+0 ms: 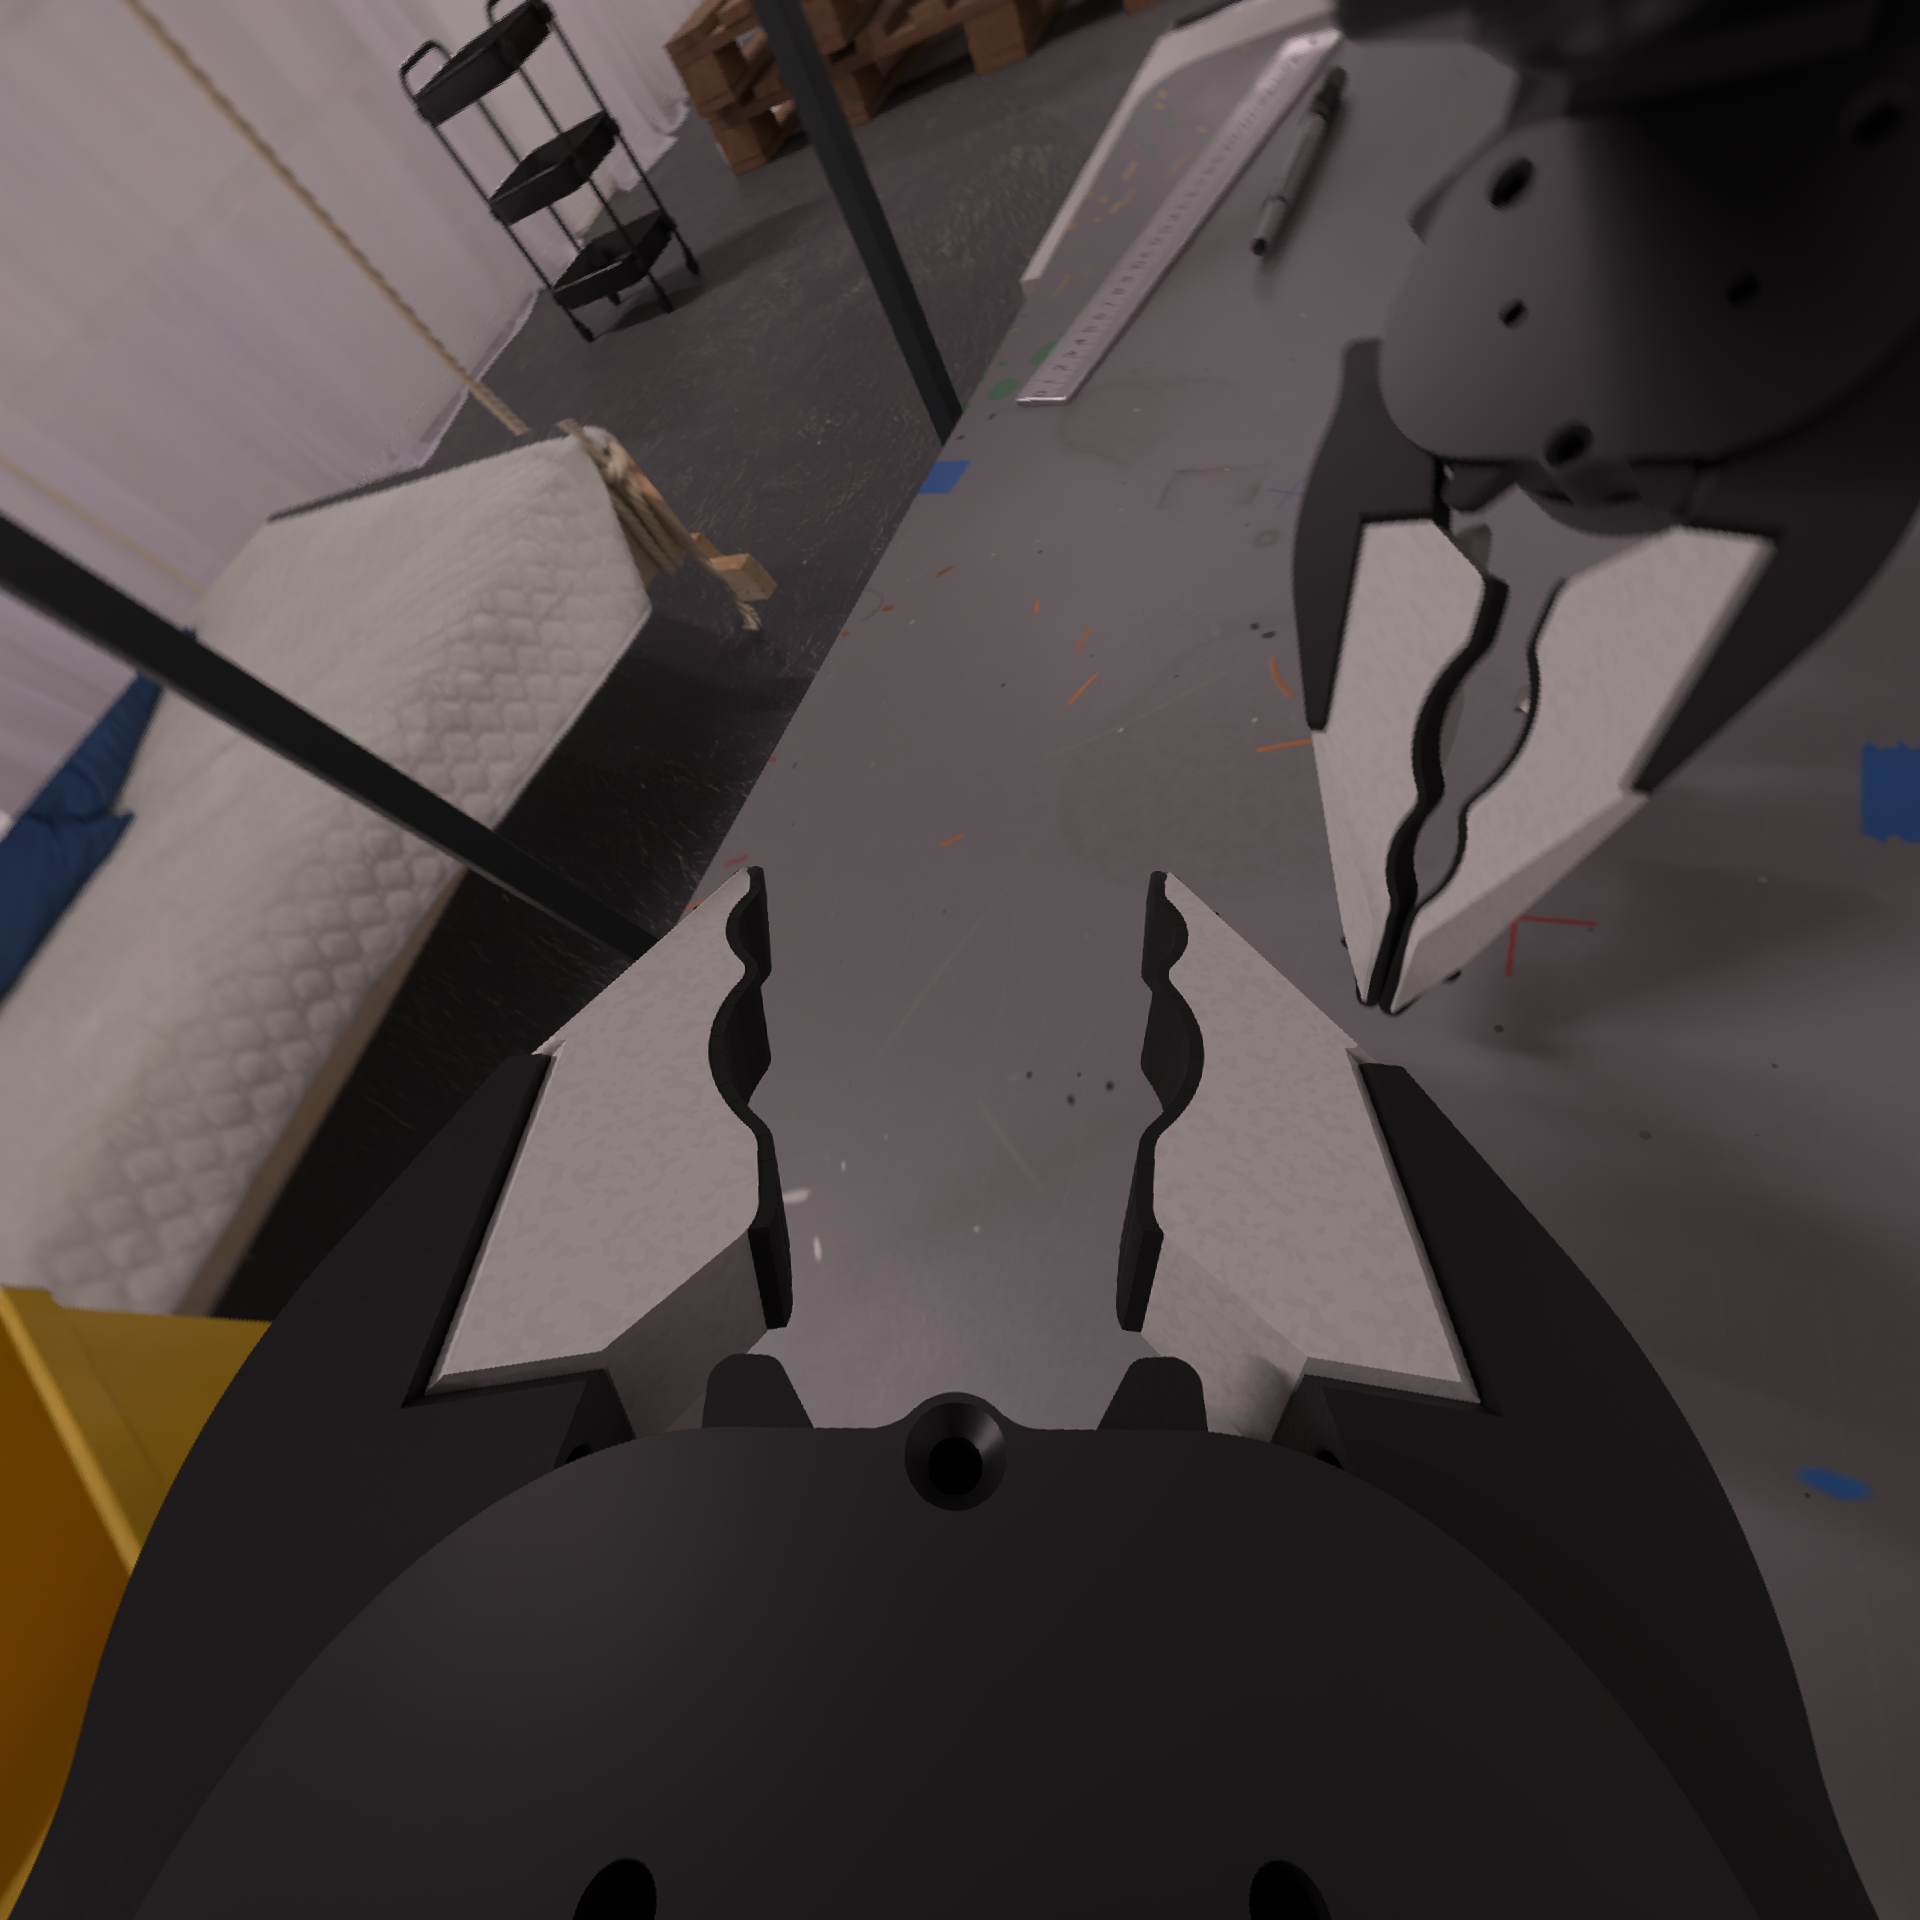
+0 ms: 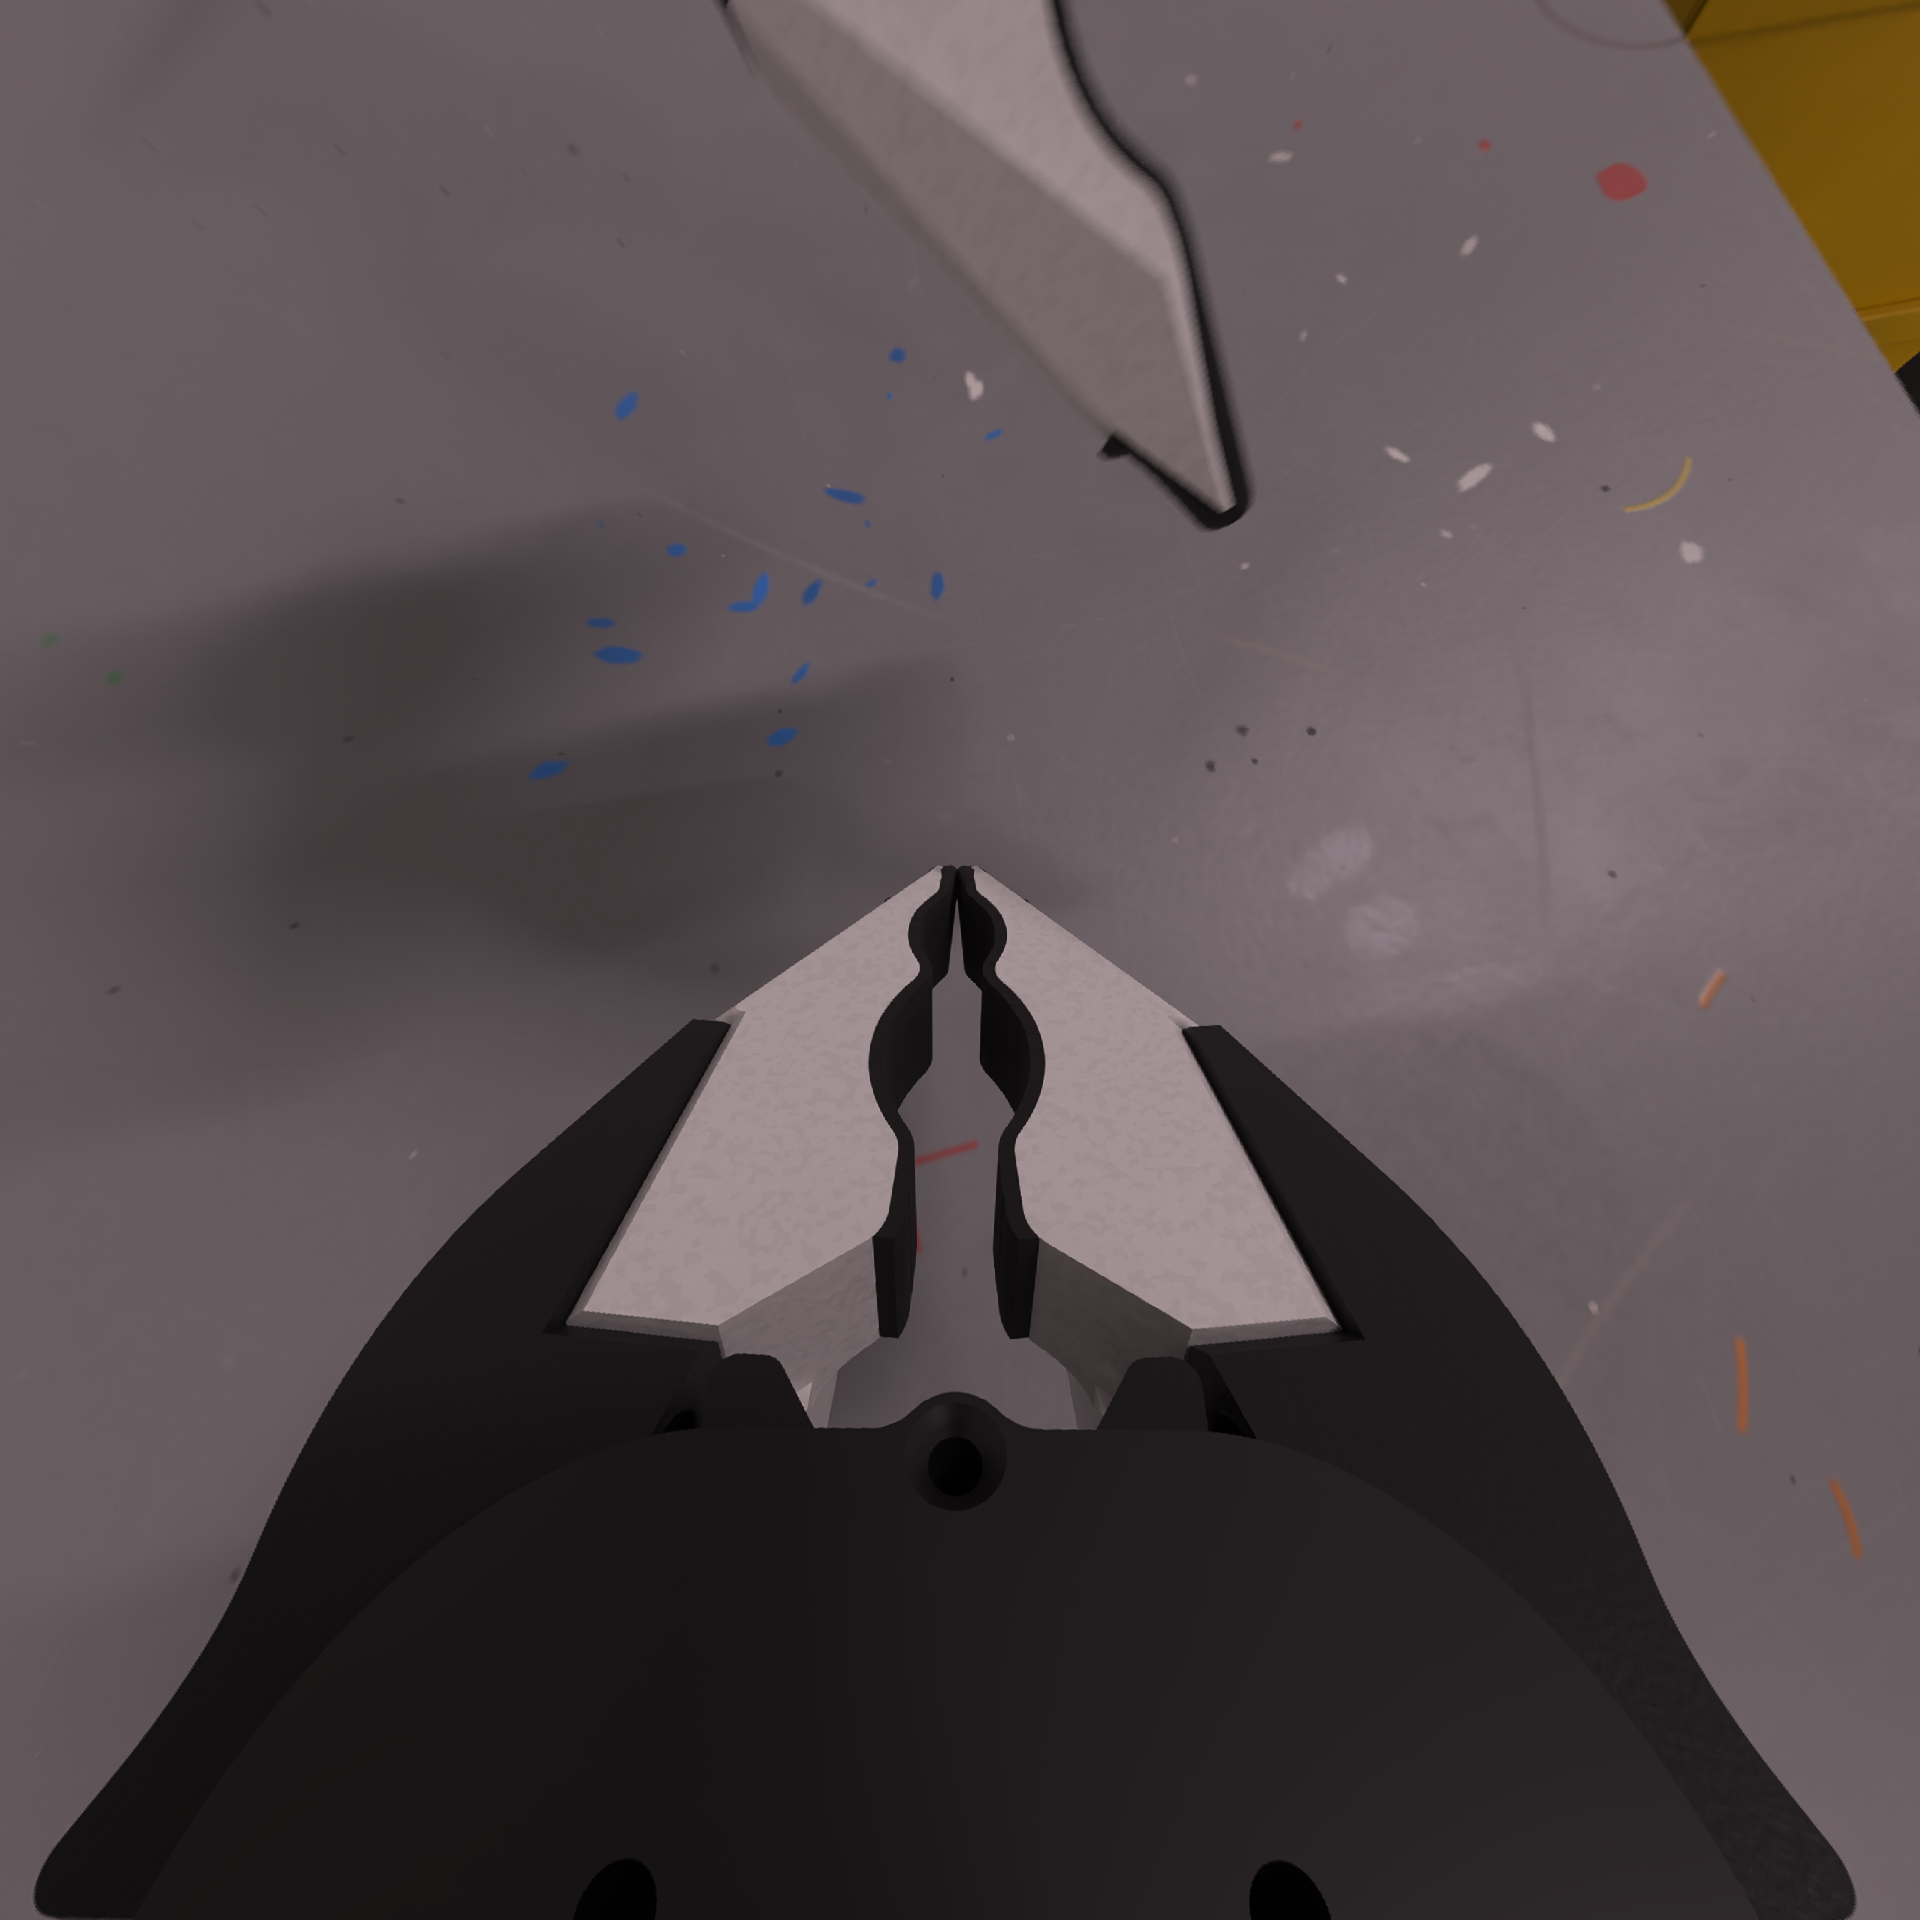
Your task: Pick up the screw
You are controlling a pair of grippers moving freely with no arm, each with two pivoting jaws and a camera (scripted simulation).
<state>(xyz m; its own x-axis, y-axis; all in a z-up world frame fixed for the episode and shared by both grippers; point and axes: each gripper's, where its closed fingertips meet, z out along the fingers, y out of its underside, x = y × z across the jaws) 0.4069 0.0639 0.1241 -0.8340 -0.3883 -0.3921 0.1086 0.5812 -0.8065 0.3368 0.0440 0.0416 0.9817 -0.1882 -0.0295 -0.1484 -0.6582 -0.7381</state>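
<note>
My right gripper is shut, with its fingertips down at the grey table. In the left wrist view it hangs at the right, tips on the tabletop. A tiny dark piece, which I take for the screw, pokes out beside those tips; most of it is hidden between the pads. My left gripper is open and empty, a short way left of the right one and above the table. One of its fingers shows at the top of the right wrist view.
A steel ruler and a pen lie at the far end of the table. Off its left edge are a mattress, a black trolley, wooden pallets and a yellow box.
</note>
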